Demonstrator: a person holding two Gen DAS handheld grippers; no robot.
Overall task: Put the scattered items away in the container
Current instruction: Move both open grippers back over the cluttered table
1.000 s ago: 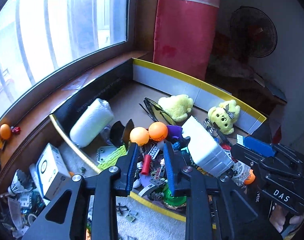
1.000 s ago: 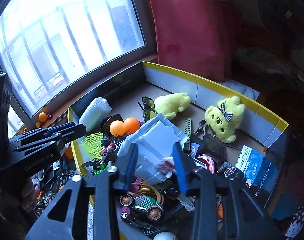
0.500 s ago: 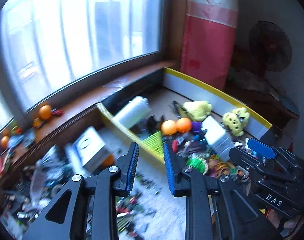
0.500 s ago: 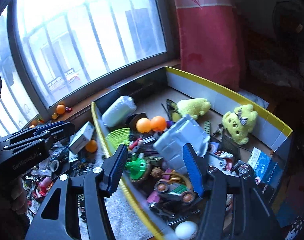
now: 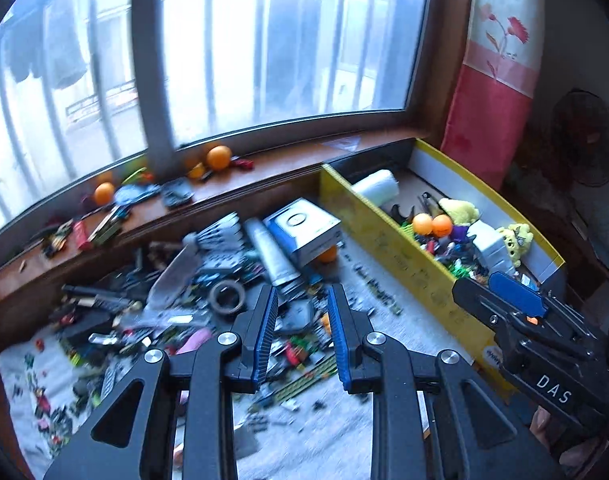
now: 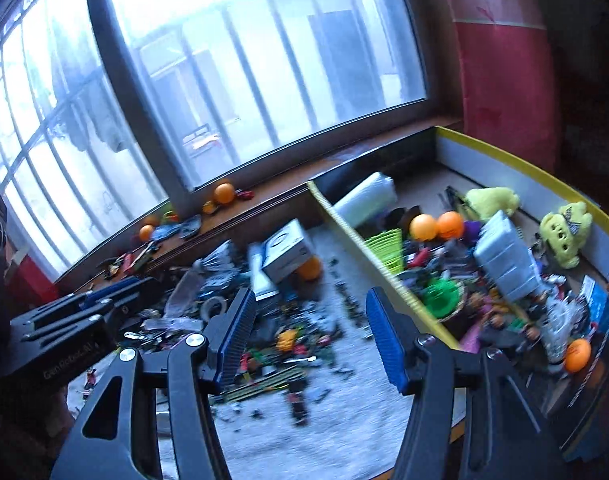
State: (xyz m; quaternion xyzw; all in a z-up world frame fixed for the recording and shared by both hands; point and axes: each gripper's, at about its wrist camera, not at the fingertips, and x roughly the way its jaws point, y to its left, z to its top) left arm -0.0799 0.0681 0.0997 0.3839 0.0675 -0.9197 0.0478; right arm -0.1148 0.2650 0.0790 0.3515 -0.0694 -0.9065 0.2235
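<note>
Scattered items [image 5: 208,304] lie heaped on the pale cloth [image 5: 344,436] at near left, under the window. One yellow-walled container [image 5: 404,268] stands to the right, holding two yellow plush toys [image 6: 566,232], one white roll [image 6: 366,200], one grey block [image 6: 504,256] and three orange balls [image 6: 422,227]. One white box [image 5: 304,230] rests on the heap beside one roll of tape [image 5: 226,298]. The left gripper [image 5: 300,330] hangs over the heap, jaws narrowly parted and empty. The right gripper [image 6: 310,338] hangs nearby, jaws wide apart, nothing between them.
</note>
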